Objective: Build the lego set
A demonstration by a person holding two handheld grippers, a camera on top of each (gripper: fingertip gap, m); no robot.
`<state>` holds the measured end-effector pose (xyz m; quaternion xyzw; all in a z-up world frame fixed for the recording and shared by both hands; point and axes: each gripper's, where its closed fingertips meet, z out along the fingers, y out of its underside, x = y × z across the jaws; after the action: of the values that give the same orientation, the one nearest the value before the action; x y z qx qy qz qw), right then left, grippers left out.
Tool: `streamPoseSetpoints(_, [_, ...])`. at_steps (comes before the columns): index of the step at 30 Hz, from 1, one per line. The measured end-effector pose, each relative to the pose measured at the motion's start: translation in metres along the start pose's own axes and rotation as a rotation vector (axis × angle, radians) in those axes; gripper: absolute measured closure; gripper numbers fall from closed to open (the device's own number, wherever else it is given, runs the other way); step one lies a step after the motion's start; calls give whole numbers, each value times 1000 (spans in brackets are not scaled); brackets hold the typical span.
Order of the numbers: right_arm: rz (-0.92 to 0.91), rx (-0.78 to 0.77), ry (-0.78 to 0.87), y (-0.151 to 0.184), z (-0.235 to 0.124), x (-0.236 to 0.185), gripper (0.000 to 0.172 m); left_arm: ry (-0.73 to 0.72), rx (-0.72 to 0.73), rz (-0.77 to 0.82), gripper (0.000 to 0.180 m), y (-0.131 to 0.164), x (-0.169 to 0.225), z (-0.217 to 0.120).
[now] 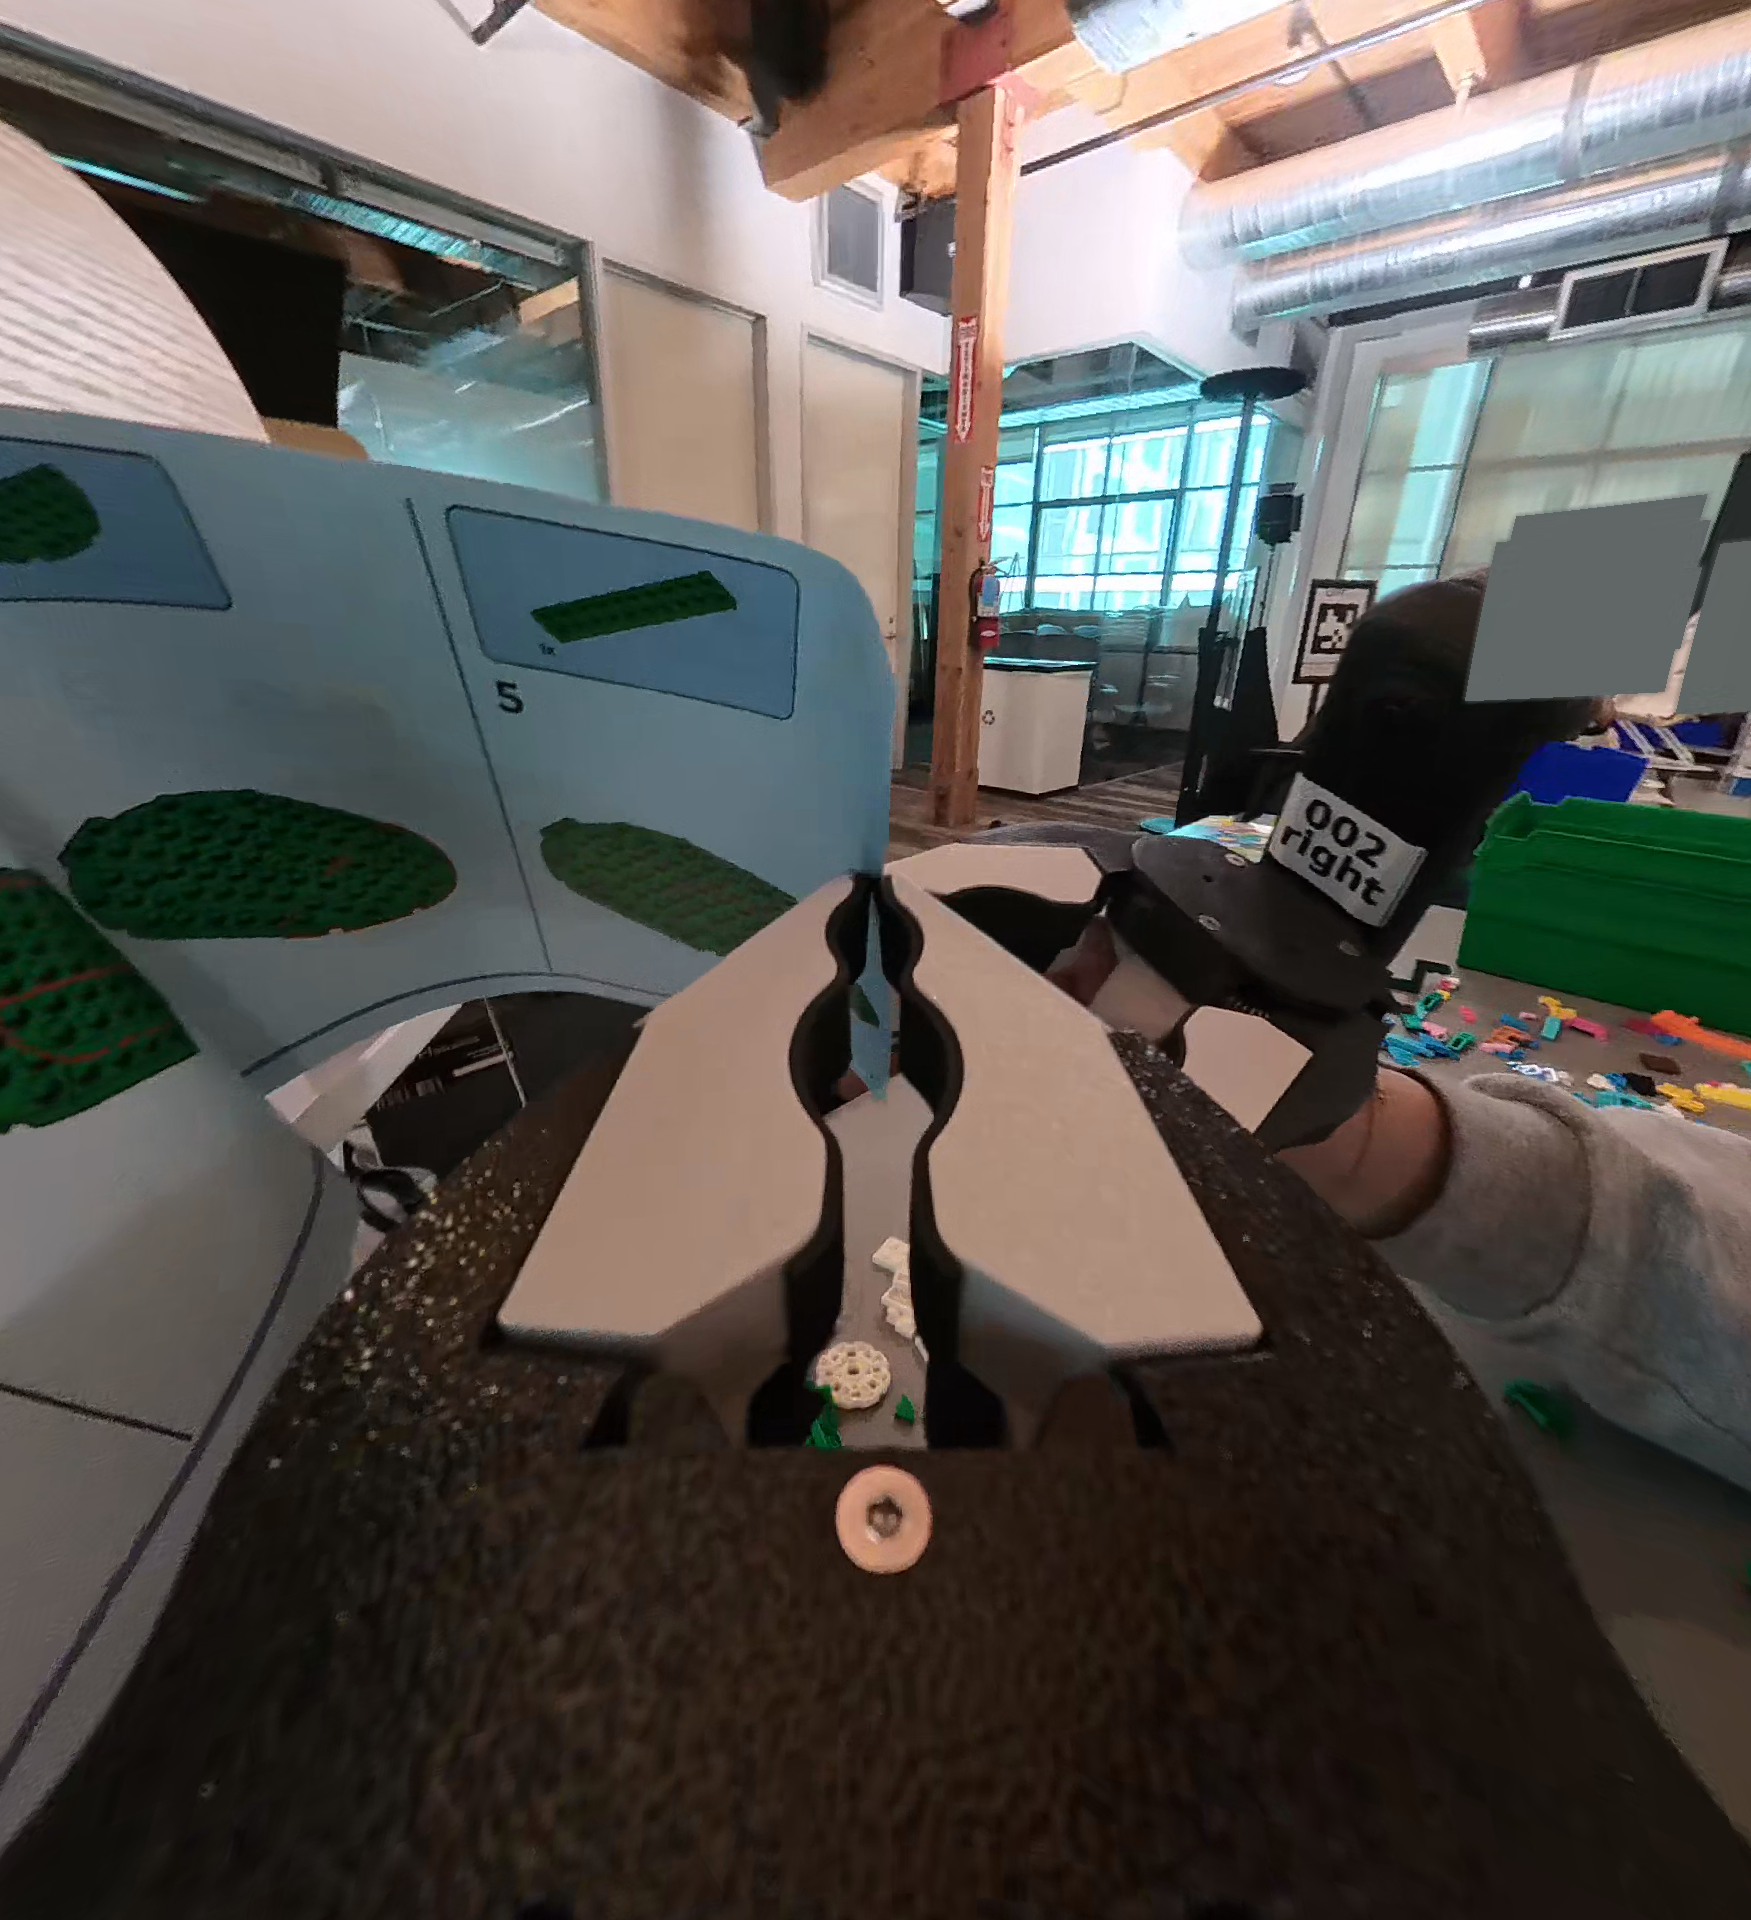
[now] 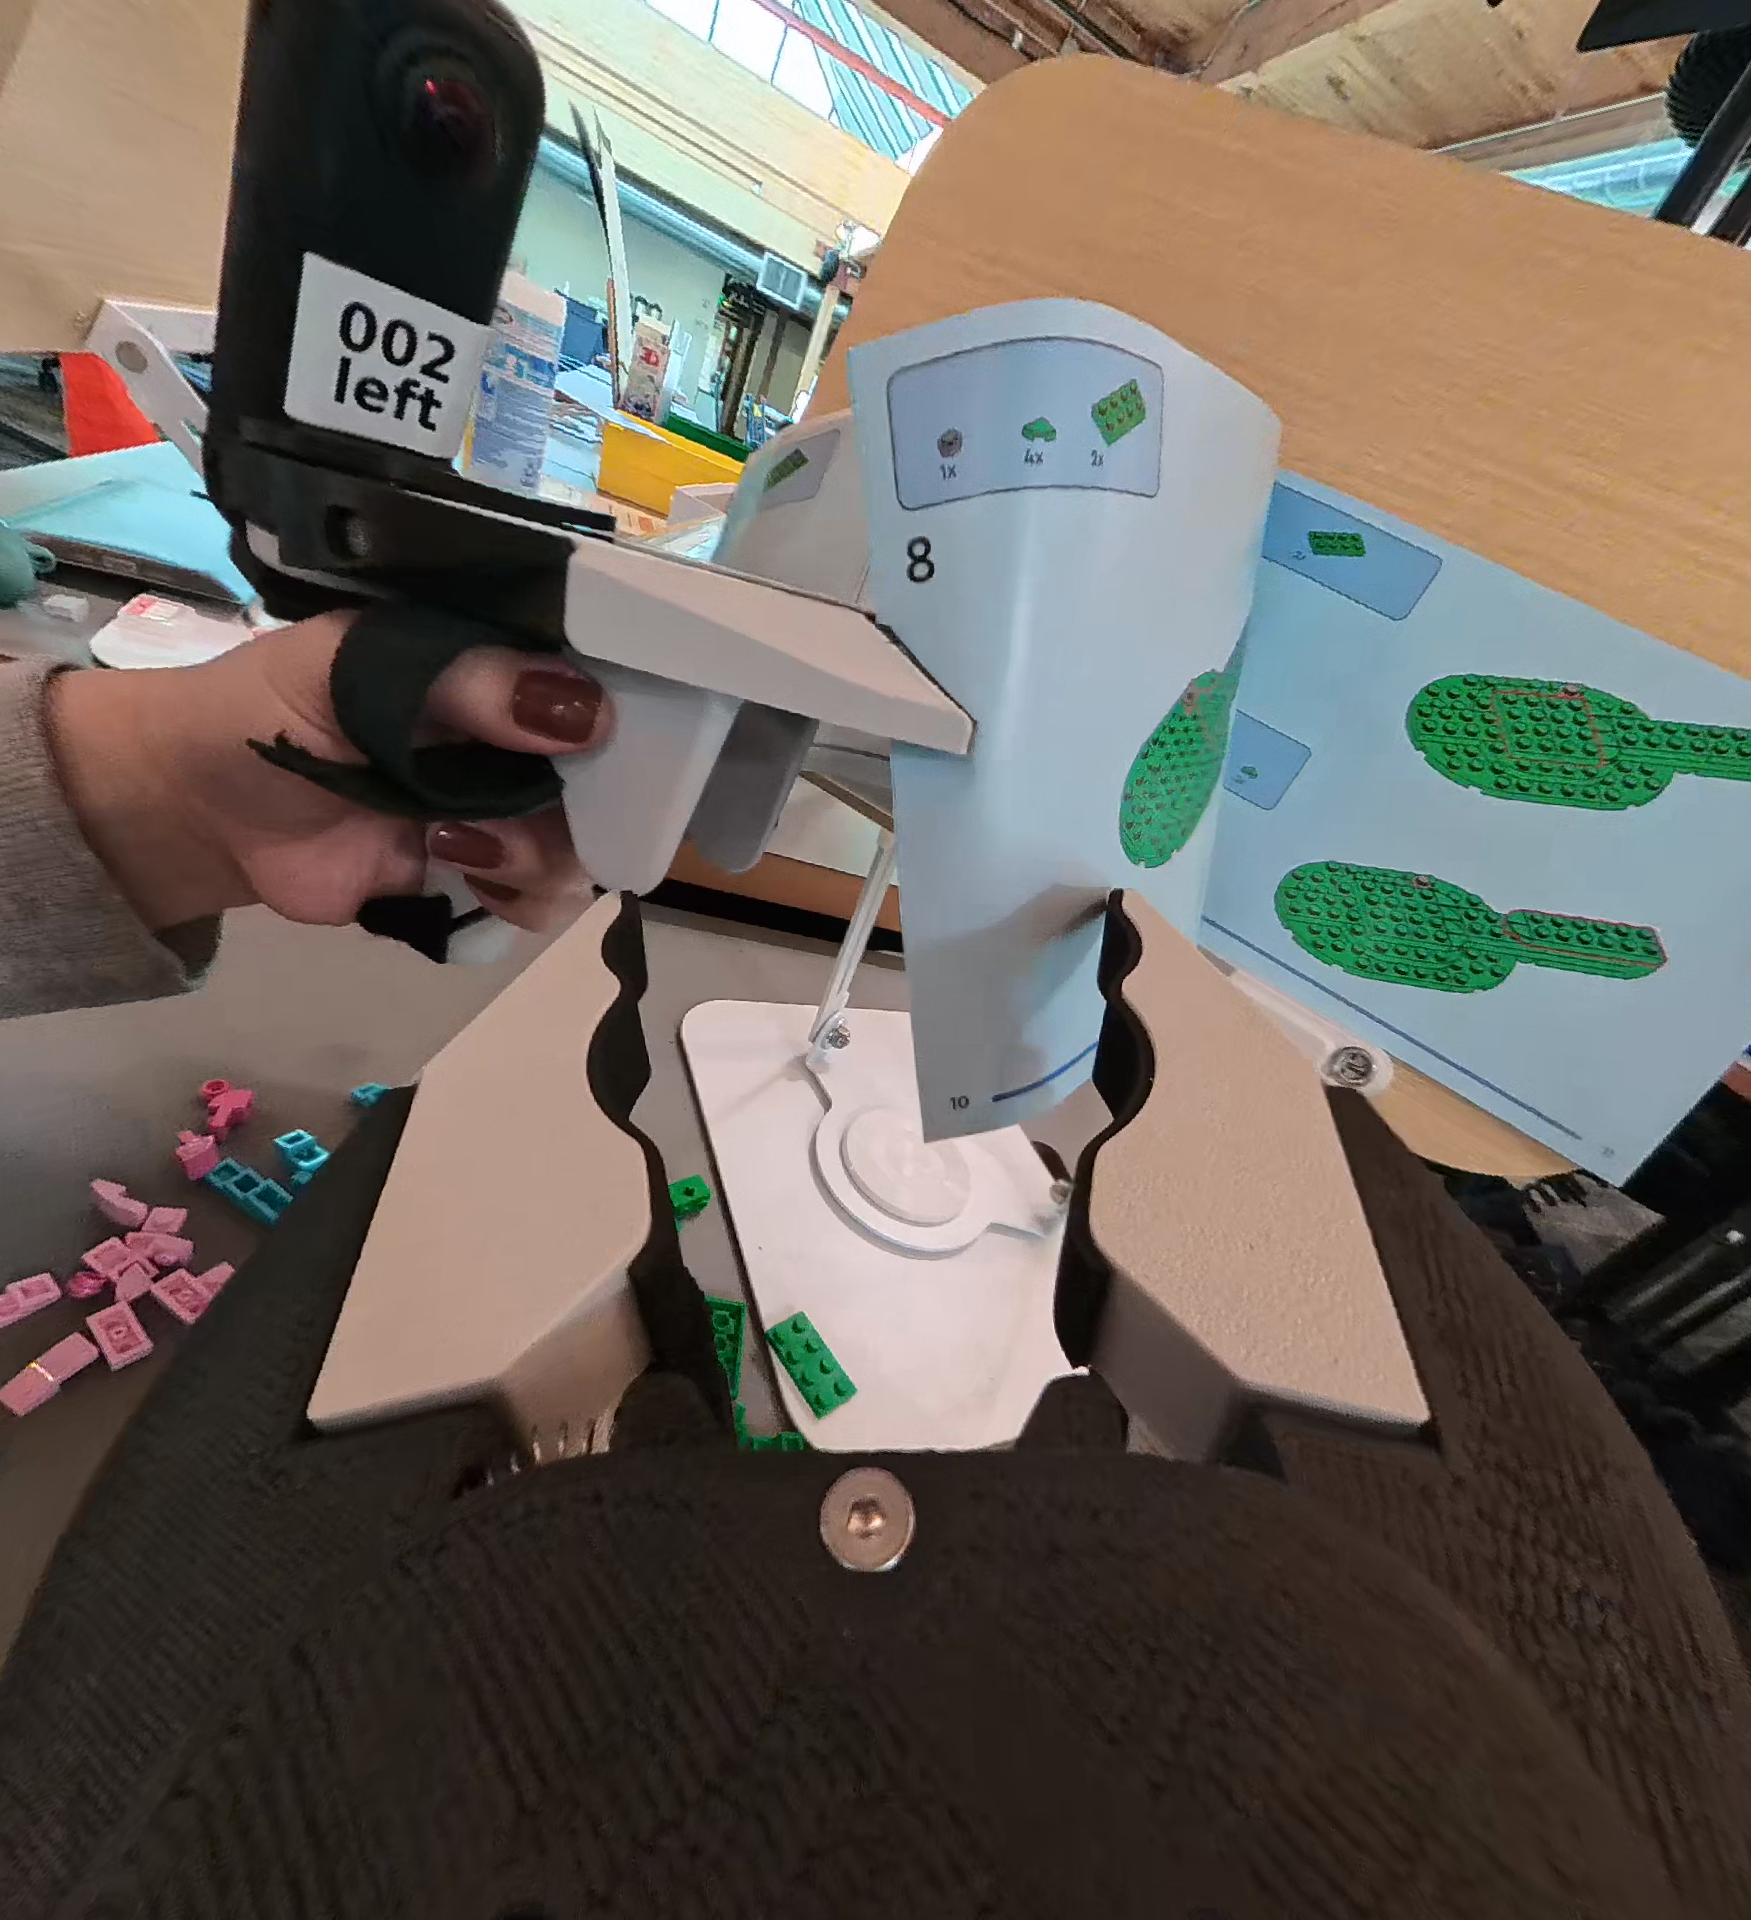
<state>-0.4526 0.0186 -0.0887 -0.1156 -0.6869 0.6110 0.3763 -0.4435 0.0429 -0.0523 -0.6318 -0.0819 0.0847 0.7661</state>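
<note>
1. Left wrist view only: the left gripper has its grey fingers closed together on the thin edge of a pale blue paper instruction-booklet page printed with green brick plates. The page runs edge-on through the slot between the pads and curls away to the left.
2. Right wrist view only: the same lifted page hangs off a booklet propped on a light wooden board stand with a white metal base. A small green plastic brick lies on that base.
3. The right gripper is spread wide. The page's lower part sits between its fingers beside the right pad; contact there cannot be told.
4. Pose: a hand in a grey sleeve holds the left gripper level, pointing at the page from the side. The right gripper sits just beyond the left one's tips.
5. Loose pink and teal plastic bricks lie scattered on the grey table.
</note>
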Motion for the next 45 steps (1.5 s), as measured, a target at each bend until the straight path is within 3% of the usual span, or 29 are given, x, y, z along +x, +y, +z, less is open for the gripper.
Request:
streamPoseSetpoints(7, [-25, -14, -62, 2, -2, -7, 87, 79, -6, -6, 169, 2, 11, 0])
streamPoseSetpoints(22, [-21, -5, -80, 5, -4, -8, 91, 18, 2, 39, 180, 3, 8, 7])
streamPoseSetpoints(27, [-35, -8, -90, 5, -3, -11, 92, 33, -3, 51, 163, 3, 9, 5])
streamPoseSetpoints(32, [-31, -1, -102, 4, -3, -13, 92, 15, 0, 66, 180, 3, 6, 3])
streamPoseSetpoints(37, [-31, 1, -101, 3, -4, -12, 92, 16, -2, 63, 180, 4, 6, 3])
streamPoseSetpoints(40, [-35, 1, -104, 3, -4, -13, 92, 20, -2, 63, 169, 4, 6, 2])
streamPoseSetpoints(45, [-40, 3, -120, 3, -3, -17, 92, 15, -26, 92, 172, 8, 4, -1])
